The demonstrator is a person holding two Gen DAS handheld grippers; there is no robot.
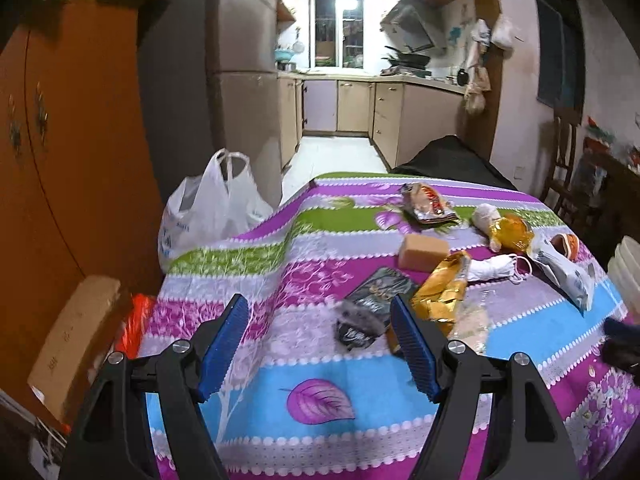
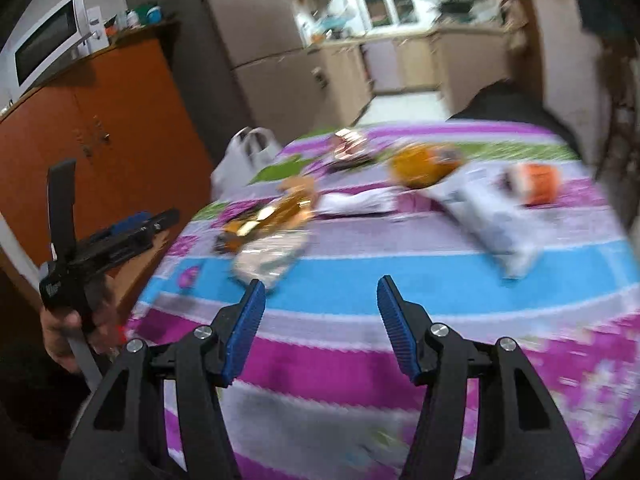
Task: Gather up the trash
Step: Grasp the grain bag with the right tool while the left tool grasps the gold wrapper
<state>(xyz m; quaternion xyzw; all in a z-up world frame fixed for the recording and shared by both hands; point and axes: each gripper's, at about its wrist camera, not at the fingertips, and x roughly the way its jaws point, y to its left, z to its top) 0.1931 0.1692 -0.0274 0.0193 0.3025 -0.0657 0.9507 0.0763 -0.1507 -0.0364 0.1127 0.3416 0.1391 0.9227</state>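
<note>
Trash lies scattered on a table with a striped floral cloth [image 1: 320, 364]. A dark crumpled wrapper [image 1: 360, 320] lies just ahead of my open, empty left gripper [image 1: 318, 312]. Beside it are a gold foil wrapper [image 1: 442, 288], a white face mask [image 1: 496, 268], an orange sponge block [image 1: 424, 252], a snack packet [image 1: 430, 204] and a white-blue bag [image 1: 564, 272]. A white plastic bag [image 1: 212, 212] stands open beyond the table's left edge. My right gripper [image 2: 320, 296] is open and empty above the near cloth, behind a clear wrapper [image 2: 272, 256]. The left gripper also shows in the right wrist view [image 2: 132, 224].
An orange cabinet [image 1: 76, 152] stands left of the table, with a cardboard box [image 1: 76, 344] against it. A wooden chair [image 1: 564, 168] stands at the far right. A black-covered object [image 1: 448, 160] sits behind the table. A kitchen with a fridge [image 1: 244, 80] lies beyond.
</note>
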